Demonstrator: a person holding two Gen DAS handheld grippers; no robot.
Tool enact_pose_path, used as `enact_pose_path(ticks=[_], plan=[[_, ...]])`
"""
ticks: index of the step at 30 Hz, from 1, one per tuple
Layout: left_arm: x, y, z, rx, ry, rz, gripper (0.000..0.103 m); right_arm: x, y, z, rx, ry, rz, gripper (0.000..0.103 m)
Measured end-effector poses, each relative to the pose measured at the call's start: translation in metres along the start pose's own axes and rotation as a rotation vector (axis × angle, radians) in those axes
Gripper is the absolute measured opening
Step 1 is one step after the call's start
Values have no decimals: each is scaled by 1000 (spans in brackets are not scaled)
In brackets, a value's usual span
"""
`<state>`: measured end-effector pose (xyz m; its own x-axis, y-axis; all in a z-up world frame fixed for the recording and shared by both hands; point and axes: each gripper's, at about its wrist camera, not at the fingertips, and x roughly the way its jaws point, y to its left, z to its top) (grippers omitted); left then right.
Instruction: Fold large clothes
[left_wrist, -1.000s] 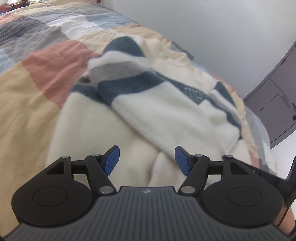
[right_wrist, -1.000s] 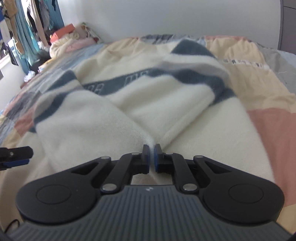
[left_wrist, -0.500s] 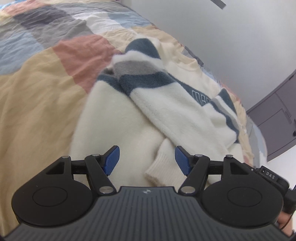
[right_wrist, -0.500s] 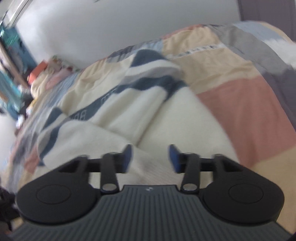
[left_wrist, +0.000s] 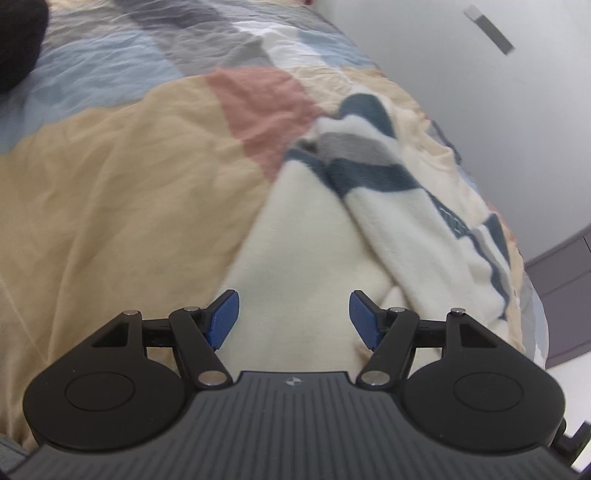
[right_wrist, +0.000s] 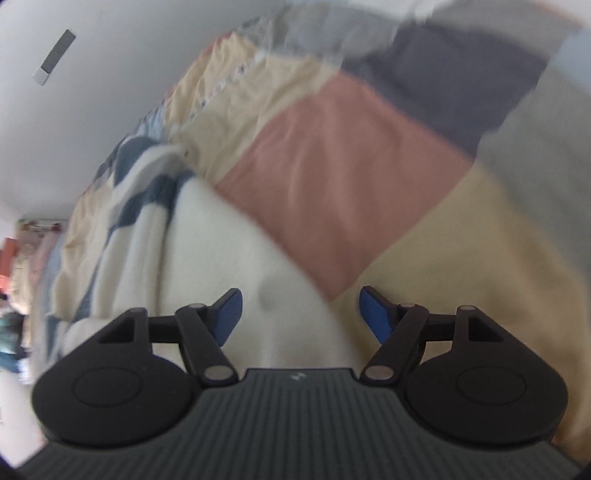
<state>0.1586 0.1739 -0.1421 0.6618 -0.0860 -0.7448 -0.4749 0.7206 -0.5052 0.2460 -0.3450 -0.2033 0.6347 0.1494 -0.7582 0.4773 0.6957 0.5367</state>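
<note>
Cream fleece sweater (left_wrist: 314, 236) with navy and grey stripes lies on the patchwork bedspread (left_wrist: 110, 192), sleeves folded across the body, long axis running away from both cameras toward the wall. Left gripper (left_wrist: 293, 319) jaws wide apart, empty, above the hem. Right gripper (right_wrist: 301, 314) jaws have just been opening; nothing gripped, hem edge below.

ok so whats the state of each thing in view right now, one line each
sweater: lying on the bed, sleeves folded in across the body, held by neither gripper
left gripper: open, nothing between its pads
right gripper: open, jaws just been opening, nothing gripped
patchwork quilt: spread out, wrinkled
</note>
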Motion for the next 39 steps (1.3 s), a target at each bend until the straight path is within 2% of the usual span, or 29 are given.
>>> enact_pose_path(ticks=[5, 9, 14, 16, 19, 21, 23, 24, 25, 26, 27, 28, 32, 36, 39], plan=[[-4, 19, 1, -91, -22, 60, 71, -1, 6, -10, 4, 61, 109, 73], [-2, 30, 0, -143, 21, 31, 71, 1, 6, -22, 73, 158, 268, 73], [14, 29, -9, -157, 98, 7, 77, -4, 11, -33, 89, 189, 410, 72], [15, 27, -12, -150, 113, -12, 77, -2, 11, -33, 80, 195, 381, 70], [16, 18, -18, -108, 150, -61, 77, 8, 11, -34, 70, 224, 291, 53], [16, 10, -26, -75, 163, -68, 76, 8, 13, -36, 47, 226, 261, 51], [15, 1, -38, -40, 139, -45, 74, 8, 15, -37, 28, 223, 251, 50], [16, -4, -42, -19, 138, -34, 71, 9, 17, -37, 24, 223, 250, 49], [16, -9, -46, 4, 137, -11, 60, 9, 16, -37, 26, 221, 252, 46], [15, -11, -47, 13, 132, 4, 46, 9, 16, -37, 27, 221, 257, 39], [15, -11, -46, 9, 133, 4, 38, 8, 16, -36, 27, 219, 266, 34], [15, -9, -45, -9, 143, -23, 20, 6, 16, -36, 26, 212, 282, 26], [4, -3, -36, -62, 122, -104, 14, -7, 13, -28, 21, 176, 371, 18], [-28, -10, -24, -59, 43, -216, 13, -36, 23, -13, -28, 112, 511, 16], [-51, -12, -13, -71, -9, -308, 13, -50, 36, -2, -48, 124, 619, 16]])
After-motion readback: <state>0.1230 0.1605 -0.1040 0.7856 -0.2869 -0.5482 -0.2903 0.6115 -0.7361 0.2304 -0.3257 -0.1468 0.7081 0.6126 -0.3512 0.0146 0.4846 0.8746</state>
